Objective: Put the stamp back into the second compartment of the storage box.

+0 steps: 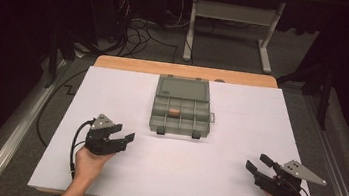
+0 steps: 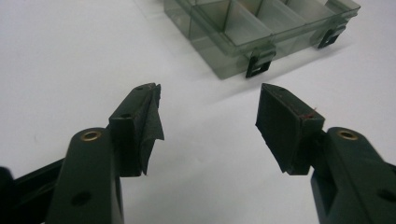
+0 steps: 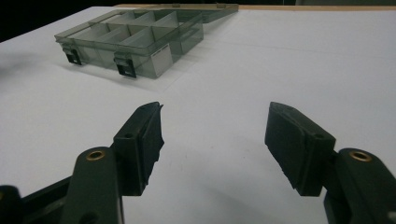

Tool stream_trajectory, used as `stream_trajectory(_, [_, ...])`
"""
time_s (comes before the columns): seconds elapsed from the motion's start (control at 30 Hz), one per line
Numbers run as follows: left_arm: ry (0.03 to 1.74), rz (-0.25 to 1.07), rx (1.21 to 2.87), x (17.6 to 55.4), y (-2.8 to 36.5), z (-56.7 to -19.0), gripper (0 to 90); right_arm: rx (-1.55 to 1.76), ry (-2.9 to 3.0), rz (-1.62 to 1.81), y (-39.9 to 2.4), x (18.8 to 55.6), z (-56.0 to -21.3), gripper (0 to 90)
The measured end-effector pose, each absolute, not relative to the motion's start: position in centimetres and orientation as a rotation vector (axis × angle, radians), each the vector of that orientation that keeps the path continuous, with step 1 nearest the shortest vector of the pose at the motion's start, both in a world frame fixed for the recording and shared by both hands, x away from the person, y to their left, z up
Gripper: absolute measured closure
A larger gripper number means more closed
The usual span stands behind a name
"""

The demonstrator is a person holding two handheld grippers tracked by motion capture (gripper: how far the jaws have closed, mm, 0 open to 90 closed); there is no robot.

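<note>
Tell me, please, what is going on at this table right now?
A person holds a gripper in each hand over a white table. An open compartment box lies in the middle, with a small brown item in one compartment. The left gripper and the right gripper are both open and empty, resting short of the box.

A smoky grey, see-through organizer box (image 1: 181, 106) is being shown on a plain white table cover (image 1: 236, 151) — an orange-brown piece (image 1: 174, 112) inside, black latches (image 2: 259, 65) in front.
</note>
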State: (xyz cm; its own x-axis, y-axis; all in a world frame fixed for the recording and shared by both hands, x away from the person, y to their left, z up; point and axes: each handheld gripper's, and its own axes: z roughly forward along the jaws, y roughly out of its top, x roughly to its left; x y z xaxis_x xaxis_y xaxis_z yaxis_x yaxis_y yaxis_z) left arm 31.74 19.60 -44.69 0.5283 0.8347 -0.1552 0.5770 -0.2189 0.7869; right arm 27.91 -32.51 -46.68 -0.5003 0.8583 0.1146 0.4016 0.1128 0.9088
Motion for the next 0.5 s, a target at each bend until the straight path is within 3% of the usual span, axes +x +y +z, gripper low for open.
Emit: stream_trajectory(0.5, [1.213, 0.420, 1.816, 29.5, 22.6, -46.1, 38.4, 1.237, 1.944, 1.355, -32.5, 27.8, -46.7, 36.7])
